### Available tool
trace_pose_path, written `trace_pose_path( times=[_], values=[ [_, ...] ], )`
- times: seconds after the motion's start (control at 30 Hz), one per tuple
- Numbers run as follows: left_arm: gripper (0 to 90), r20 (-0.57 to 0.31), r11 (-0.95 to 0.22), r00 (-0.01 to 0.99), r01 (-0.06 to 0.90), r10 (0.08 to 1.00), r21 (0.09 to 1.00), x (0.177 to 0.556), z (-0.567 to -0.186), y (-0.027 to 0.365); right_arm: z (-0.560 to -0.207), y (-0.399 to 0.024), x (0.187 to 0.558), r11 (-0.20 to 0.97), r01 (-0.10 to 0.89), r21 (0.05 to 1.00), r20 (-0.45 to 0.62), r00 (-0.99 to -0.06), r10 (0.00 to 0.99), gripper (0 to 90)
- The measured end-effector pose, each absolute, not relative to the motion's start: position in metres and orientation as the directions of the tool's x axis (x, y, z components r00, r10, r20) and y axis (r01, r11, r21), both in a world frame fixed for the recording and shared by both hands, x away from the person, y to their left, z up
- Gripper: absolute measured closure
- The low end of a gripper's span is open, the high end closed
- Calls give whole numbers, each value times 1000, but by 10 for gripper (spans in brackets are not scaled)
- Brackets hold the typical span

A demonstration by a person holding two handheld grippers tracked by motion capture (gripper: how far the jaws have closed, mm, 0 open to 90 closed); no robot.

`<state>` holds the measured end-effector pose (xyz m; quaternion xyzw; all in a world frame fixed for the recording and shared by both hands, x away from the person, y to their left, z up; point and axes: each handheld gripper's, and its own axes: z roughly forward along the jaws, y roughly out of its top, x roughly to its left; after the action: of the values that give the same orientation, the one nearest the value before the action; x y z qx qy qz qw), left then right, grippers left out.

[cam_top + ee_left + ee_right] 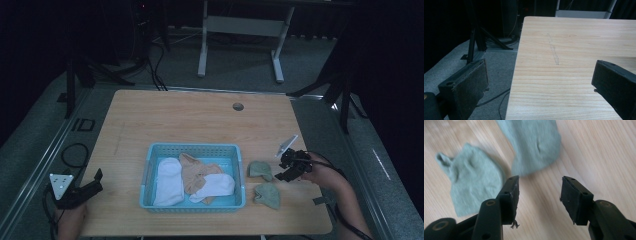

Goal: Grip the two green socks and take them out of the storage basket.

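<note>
The light wooden rectangular table (165,112) is carrying a shallow light-blue plastic mesh basket (193,148) at its near middle. Lying inside the basket are a white sock (168,181) on the left, a tan sock (194,170) in the centre and a second white sock (218,186) on the right, overlapping the tan one.

Two sage-green cloth ankle socks are lying flat on the bare wood just to the right of the basket, outside it. The farther green sock (260,169) is sitting near the basket's right wall; the nearer green sock (268,194) is lying just beside it toward the table's front edge. The two are close together; whether they are touching cannot be told.

The right gripper (287,171) is hovering at the right side of the farther green sock, held in the person's right hand (322,172). In the right gripper view its black jaws are standing apart with only bare wood between them; no cloth is being gripped. The same view is showing one green sock (534,145) just beyond the jaw tips and the other (472,185) off to the left.

The left gripper (95,180) is resting at the table's front-left corner, well apart from the basket and socks. In the left gripper view its padded jaws are standing wide apart, with nothing between them but the table edge and the grey floor (494,72).
</note>
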<state>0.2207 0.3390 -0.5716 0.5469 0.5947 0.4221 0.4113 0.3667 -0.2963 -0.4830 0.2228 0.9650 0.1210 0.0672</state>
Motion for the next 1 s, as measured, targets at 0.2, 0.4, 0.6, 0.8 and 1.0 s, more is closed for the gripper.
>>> trace_pose_path(
  times=[0.2,0.4,0.6,0.8,1.0],
  values=[
    [4,-28,46,-65,305,998,951,221,-572,339,-489,-320,359,826,472,308,-58,-857,512,463],
    [4,-27,46,-66,306,997,951,221,-572,339,-495,-340,354,780,520,348,-57,-819,571,455],
    [4,-25,45,-66,306,997,951,221,-572,339,-503,-357,350,721,554,416,-46,-779,625,456],
    [3,-28,47,-66,305,997,951,221,-572,339,-511,-366,345,660,583,474,-67,-724,687,430],
    [4,-28,48,-68,307,997,951,221,-572,339,-526,-378,341,542,619,568,-80,-614,785,355]
  ],
)
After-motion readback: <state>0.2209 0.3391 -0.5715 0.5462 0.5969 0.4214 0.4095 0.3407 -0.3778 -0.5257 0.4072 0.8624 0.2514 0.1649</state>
